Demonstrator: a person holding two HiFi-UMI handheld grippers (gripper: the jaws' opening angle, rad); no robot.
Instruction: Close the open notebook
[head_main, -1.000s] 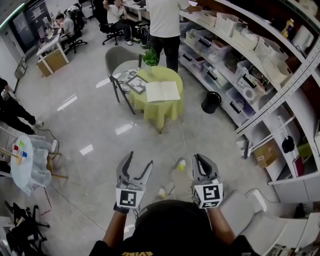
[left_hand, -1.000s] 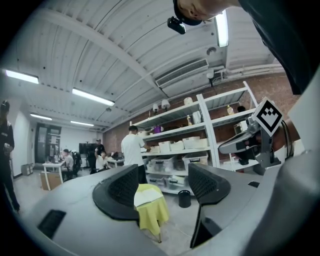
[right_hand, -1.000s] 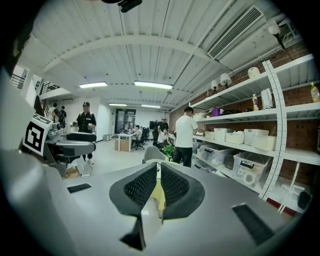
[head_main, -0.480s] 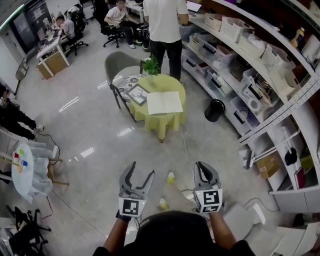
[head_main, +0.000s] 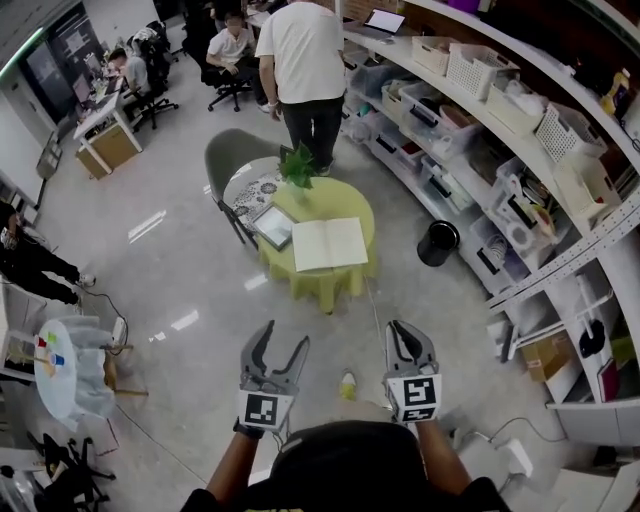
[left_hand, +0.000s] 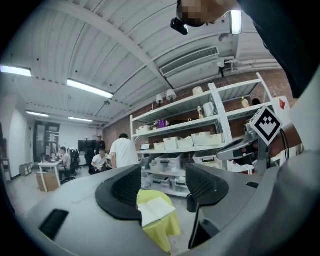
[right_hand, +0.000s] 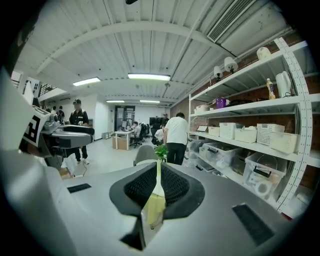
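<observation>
Both grippers hang empty, well short of the desk (head_main: 345, 203) where the notebook (head_main: 330, 243) lies open, judged an approach posture: left gripper (head_main: 282, 338) spread, jaws just closing slightly on nothing, right gripper (head_main: 403, 330) pressed together.

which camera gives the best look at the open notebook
The head view: it looks down on the notebook, both pages showing, on the yellow table. The left gripper view catches it small and low-angled between its jaws. The right gripper view gives only a sliver of table.

Glossy floor (head_main: 180, 270); cloth-draped table (head_main: 332, 288); paper notebook (head_main: 330, 243)
</observation>
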